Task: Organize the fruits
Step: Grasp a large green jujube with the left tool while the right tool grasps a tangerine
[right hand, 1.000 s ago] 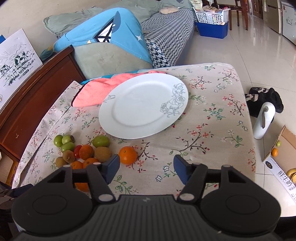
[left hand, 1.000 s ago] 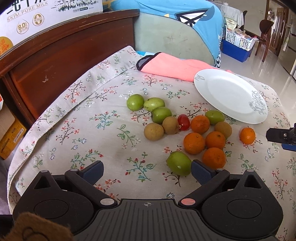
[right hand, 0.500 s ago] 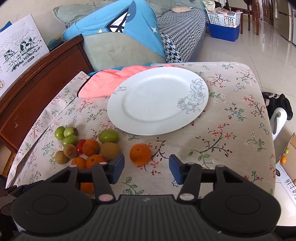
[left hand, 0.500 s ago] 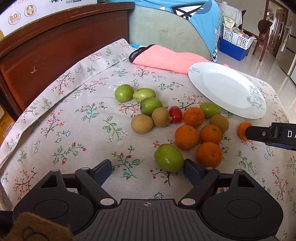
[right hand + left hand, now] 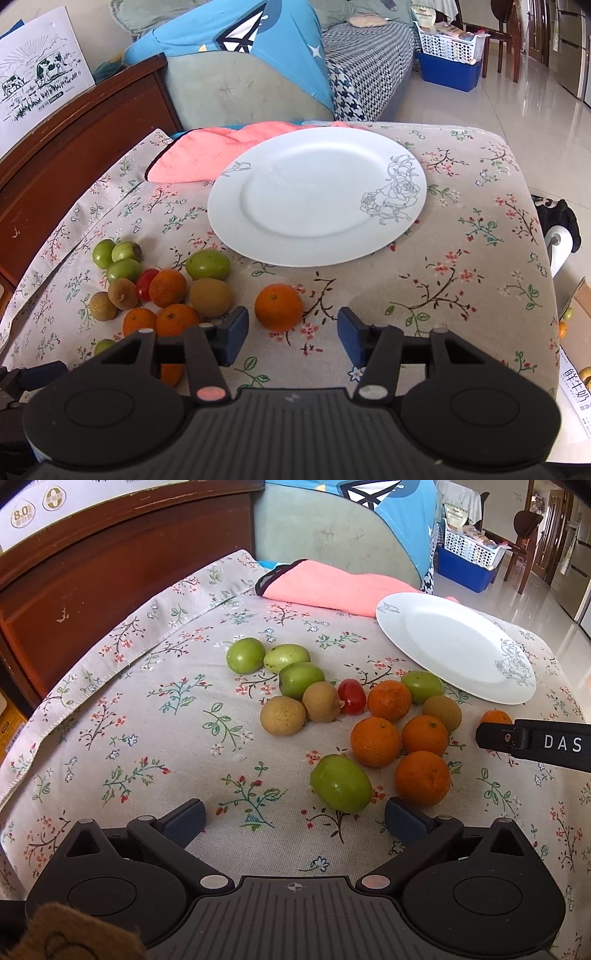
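While both hand-held grippers (image 5: 293,818) (image 5: 291,334) gape empty, one hides an orange (image 5: 496,716).

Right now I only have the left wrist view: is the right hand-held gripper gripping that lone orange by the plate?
Observer: No. The right hand-held gripper is open, though its jaws have just been closing. The lone orange lies between them, nearer the left one, not pressed.
Operator: Anything past the table's right edge?
Observer: A cardboard box stands on the floor there, with a couple of small fruits inside.
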The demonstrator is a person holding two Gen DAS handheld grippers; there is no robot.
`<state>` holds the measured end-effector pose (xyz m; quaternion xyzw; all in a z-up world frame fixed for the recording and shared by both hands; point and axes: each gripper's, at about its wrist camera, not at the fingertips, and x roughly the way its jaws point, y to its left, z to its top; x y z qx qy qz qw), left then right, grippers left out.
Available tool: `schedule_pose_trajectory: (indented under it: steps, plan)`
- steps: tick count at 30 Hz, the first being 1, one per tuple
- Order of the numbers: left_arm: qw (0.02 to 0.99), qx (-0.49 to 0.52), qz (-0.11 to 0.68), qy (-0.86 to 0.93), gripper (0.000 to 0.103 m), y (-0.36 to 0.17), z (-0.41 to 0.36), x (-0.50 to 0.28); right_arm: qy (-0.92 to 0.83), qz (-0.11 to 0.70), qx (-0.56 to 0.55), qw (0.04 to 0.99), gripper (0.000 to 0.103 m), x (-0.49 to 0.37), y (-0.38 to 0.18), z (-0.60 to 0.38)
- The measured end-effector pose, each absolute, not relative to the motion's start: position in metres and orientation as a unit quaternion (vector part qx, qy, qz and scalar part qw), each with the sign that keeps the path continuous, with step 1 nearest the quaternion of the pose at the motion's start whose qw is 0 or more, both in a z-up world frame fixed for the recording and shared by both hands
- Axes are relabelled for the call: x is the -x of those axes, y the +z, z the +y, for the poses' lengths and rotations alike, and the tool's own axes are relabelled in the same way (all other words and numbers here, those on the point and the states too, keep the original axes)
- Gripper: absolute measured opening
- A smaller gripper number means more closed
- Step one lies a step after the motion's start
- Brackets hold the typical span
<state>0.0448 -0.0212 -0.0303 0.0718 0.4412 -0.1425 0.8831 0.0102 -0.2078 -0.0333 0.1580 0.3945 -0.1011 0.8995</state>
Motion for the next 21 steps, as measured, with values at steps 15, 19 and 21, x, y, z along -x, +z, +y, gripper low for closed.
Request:
schedule_pose_trajectory:
  steps: [15, 19, 21]
  plan:
    - [0.894, -0.076, 0.415, -0.154, 0.076, -0.0237, -0.0218, -0.0433, -0.106, 0.383, -0.156, 0.904, 0.047, -0.0103, -0.0341, -0.2073]
    - [0.896, -0.078, 0.406, -0.164, 0.054, -0.0220, -0.0232, -0.0410, -0.097, 0.380, -0.157, 0.906, 0.037, -0.0100, -0.0339, -0.2072]
    - [0.897, -0.079, 0.402, -0.168, 0.037, -0.0211, -0.0241, -0.0397, -0.093, 0.381, -0.150, 0.908, 0.029, -0.0107, -0.0340, -0.2050]
